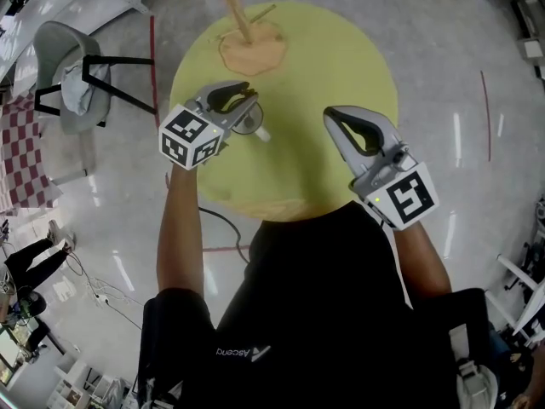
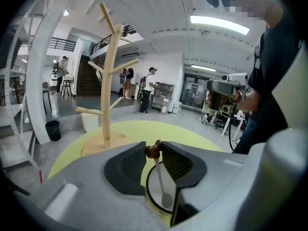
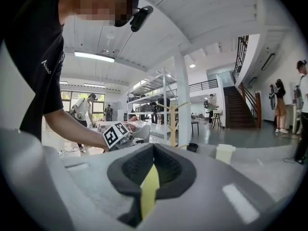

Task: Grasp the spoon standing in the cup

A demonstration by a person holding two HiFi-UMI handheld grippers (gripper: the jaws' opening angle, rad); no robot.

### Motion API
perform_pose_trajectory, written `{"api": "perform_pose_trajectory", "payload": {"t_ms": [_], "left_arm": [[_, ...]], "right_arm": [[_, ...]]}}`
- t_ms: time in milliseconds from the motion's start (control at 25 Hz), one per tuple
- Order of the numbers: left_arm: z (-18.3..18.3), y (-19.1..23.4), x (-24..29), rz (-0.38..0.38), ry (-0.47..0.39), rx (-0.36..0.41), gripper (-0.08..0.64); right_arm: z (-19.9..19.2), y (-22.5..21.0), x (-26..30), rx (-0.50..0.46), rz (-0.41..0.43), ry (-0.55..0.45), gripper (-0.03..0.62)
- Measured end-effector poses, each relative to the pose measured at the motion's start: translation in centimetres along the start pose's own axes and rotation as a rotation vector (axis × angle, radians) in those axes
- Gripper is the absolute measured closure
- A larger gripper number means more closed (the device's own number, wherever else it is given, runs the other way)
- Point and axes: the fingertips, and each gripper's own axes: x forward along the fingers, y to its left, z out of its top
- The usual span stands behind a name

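A clear glass cup (image 1: 248,126) stands on the round yellow table (image 1: 341,58), left of centre. In it stands a spoon (image 2: 159,177) with a thin silver stem and a brown knob top (image 2: 154,150). My left gripper (image 1: 252,93) hangs over the cup; in the left gripper view its dark pads (image 2: 175,162) sit on either side of the knob and touch it, so the left gripper (image 2: 154,146) is shut on the spoon's top. The cup's rim (image 2: 149,196) shows below the jaws. My right gripper (image 1: 330,112) hovers over the table's right half, shut and empty (image 3: 153,146).
A wooden branch stand (image 1: 243,24) on a wavy base stands at the table's far side, also in the left gripper view as the stand (image 2: 108,81), with a white paper cup (image 2: 90,121) beside it. A grey chair (image 1: 72,75) is left of the table. People stand far off.
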Motion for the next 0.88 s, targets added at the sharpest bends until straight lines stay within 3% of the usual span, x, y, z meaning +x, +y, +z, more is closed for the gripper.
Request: {"api": "perform_pose_trajectory", "payload": {"t_ms": [200,400,880], "left_arm": [[0.4,-0.4,-0.1,0.018,-0.002,0.029,0.451],[1.3,-1.2,-1.3,0.096,-0.025,0.057,0.457],[8.3,-5.5,-8.0,0.382,-0.257,0.098,0.505]], "right_arm": [[-0.2,-0.1,-0.2,0.003,-0.006,0.004,0.589],[0.1,0.4,-0.3,0.002,0.015,-0.011,0.589],[2.8,2.8,-0.8,-0.007,0.087,-0.093,0.589]]}}
